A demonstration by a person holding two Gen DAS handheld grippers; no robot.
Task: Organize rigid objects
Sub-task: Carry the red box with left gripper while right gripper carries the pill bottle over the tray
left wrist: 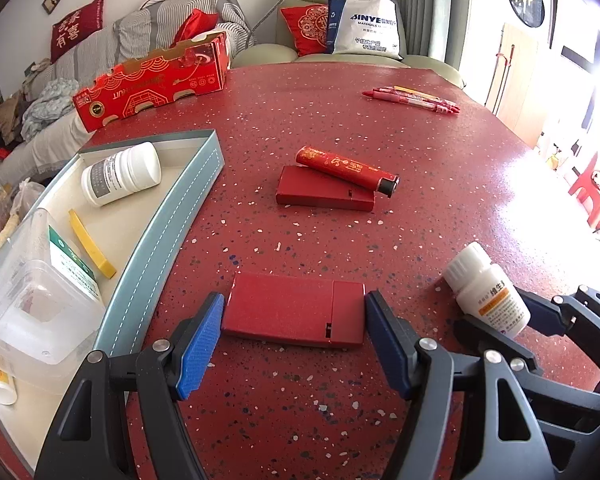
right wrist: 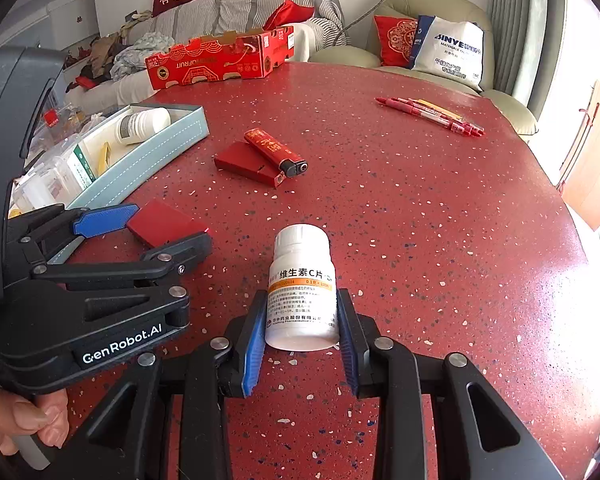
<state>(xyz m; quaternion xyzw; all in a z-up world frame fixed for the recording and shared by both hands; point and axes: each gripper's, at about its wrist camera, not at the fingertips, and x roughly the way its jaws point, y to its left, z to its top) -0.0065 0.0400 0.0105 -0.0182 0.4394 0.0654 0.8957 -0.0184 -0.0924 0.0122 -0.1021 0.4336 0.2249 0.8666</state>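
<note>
My left gripper (left wrist: 294, 300) is shut on a flat red box (left wrist: 292, 310), one pad pressed against each short end, low over the red speckled table (left wrist: 340, 400). In the right wrist view the same red box (right wrist: 160, 222) sits in the left gripper (right wrist: 168, 226). My right gripper (right wrist: 302, 296) is shut on a white vitamin bottle (right wrist: 302, 280) with an orange-striped label, its cap pointing away from me. That bottle (left wrist: 484, 292) also shows at the right of the left wrist view. A second red box (left wrist: 324, 194) lies mid-table with a red lighter (left wrist: 346, 170) resting across it.
A grey-blue tray (left wrist: 172, 240) at the left holds a white bottle (left wrist: 120, 174), a yellow strip (left wrist: 90, 246) and a clear plastic tub (left wrist: 40, 304). Red pens (left wrist: 412, 100) lie far right. A red carton (left wrist: 152, 84) stands at the far edge, with sofas behind it.
</note>
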